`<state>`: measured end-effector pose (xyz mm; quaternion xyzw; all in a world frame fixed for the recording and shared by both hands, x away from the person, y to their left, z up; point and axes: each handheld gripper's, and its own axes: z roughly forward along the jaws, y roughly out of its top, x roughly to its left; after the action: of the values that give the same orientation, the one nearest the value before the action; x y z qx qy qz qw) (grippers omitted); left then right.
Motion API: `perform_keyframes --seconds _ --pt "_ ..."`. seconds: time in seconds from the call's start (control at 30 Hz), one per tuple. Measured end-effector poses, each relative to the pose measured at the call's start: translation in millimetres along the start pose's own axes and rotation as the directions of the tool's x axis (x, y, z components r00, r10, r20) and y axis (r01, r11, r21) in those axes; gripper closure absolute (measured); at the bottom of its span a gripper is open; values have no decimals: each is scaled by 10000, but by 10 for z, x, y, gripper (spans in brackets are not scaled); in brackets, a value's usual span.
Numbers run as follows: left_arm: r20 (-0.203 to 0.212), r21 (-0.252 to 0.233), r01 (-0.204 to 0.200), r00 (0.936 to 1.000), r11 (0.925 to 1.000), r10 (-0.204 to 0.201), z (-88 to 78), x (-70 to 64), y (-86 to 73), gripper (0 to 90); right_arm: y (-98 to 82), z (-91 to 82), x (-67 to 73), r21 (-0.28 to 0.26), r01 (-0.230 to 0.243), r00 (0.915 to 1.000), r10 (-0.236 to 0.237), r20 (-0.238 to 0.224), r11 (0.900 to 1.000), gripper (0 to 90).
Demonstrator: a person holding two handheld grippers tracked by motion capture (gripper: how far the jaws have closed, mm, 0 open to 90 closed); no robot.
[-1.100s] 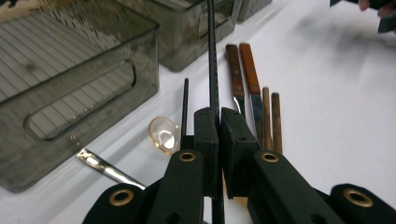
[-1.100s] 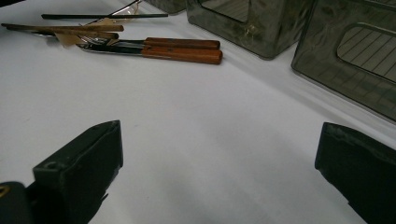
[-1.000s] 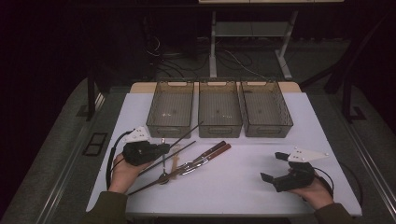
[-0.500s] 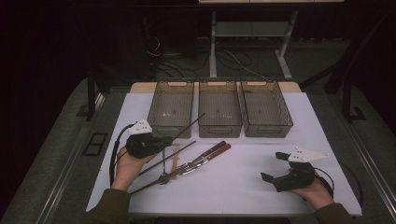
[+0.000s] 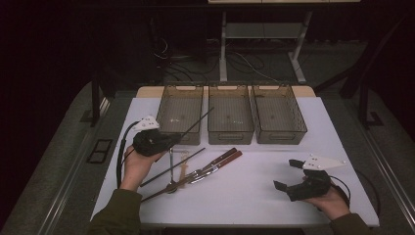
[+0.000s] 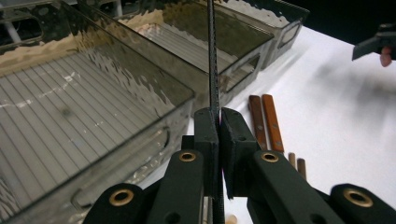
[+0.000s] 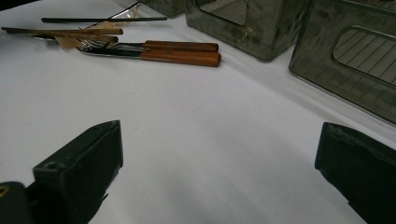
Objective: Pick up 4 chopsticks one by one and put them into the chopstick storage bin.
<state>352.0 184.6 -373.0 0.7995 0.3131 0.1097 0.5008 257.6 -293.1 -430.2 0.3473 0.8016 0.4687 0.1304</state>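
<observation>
Left gripper (image 6: pixel 218 122) clamps the thin black stick (image 6: pixel 212 60)!
The stick is pinched between closed fingers (image 6: pixel 206 133), slanting up over the left smoky plastic bin (image 5: pixel 181 112); right gripper (image 5: pixel 288 176) rests spread wide, empty, above the white tabletop (image 5: pixel 244 196).

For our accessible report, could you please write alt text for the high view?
The left gripper holds a thin dark stick that slants over the left bin of three empty clear bins on a white table. More sticks and wooden-handled cutlery lie in a pile, and the right gripper rests open.
</observation>
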Motion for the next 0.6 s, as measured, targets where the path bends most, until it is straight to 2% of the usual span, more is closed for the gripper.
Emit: perform_keyframes --seconds 0.6 --pt "-356 -291 316 9988 9991 -326 111 188 270 854 2 -15 8 -49 -39 10000 39 -5 10000 11"
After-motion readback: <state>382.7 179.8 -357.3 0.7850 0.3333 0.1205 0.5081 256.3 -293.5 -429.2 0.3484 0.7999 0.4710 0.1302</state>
